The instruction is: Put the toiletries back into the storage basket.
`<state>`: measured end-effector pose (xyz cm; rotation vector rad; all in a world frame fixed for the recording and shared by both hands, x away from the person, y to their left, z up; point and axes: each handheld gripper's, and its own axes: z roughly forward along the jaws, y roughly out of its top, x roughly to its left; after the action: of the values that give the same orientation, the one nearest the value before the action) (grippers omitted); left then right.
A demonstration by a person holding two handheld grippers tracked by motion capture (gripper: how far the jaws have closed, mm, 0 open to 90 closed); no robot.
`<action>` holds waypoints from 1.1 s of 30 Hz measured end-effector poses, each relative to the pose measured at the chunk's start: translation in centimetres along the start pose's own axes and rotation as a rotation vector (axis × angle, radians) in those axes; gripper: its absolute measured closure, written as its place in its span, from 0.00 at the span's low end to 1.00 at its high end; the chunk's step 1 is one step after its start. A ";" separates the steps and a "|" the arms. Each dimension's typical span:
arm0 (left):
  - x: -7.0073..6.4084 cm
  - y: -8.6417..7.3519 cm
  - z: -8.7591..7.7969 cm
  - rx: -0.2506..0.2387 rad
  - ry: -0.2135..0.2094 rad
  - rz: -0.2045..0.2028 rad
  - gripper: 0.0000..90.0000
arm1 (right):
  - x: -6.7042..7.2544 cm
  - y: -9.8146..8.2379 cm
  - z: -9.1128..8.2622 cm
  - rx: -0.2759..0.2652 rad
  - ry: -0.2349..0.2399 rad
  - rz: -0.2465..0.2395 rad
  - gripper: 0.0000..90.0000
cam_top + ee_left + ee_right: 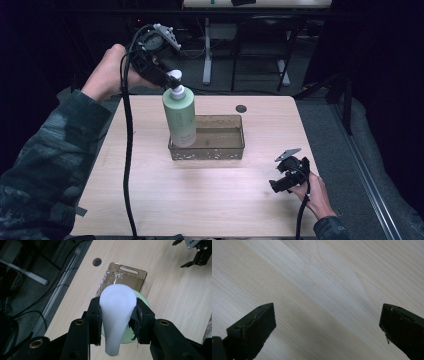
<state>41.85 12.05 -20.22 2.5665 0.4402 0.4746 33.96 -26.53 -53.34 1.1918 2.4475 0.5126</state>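
Plainly, the left claw (117, 317) clamps the green bottle's (180, 120) white pump (117, 312), label unreadable; right claw (327, 332) gapes wide.

Pump head (117, 315) hides most of the green bottle (140, 298) and part of the tray (130, 277) behind it.

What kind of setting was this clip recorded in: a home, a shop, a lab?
Most likely a lab or recording room, not a home. A plain wooden table with a cable hole stands before dark curtains, another desk's metal legs show behind it, and loose cables lie on the grey floor.
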 end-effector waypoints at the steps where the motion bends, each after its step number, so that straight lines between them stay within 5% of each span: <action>1: 0.1 0.0 0.0 0.004 0.004 -0.004 0.71 | 0.0 0.0 0.0 0.001 0.000 0.001 0.00; 12: 1.6 -0.2 0.5 0.017 0.030 -0.036 0.71 | 0.1 0.1 -0.1 0.000 -0.003 -0.008 0.00; 33: 2.9 -0.7 3.6 0.013 0.005 -0.090 0.71 | 0.2 0.0 0.0 0.002 -0.001 -0.009 0.01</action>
<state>45.74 12.32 -22.79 2.5454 0.5597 0.4479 33.85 -26.40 -53.36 1.1815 2.4521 0.5072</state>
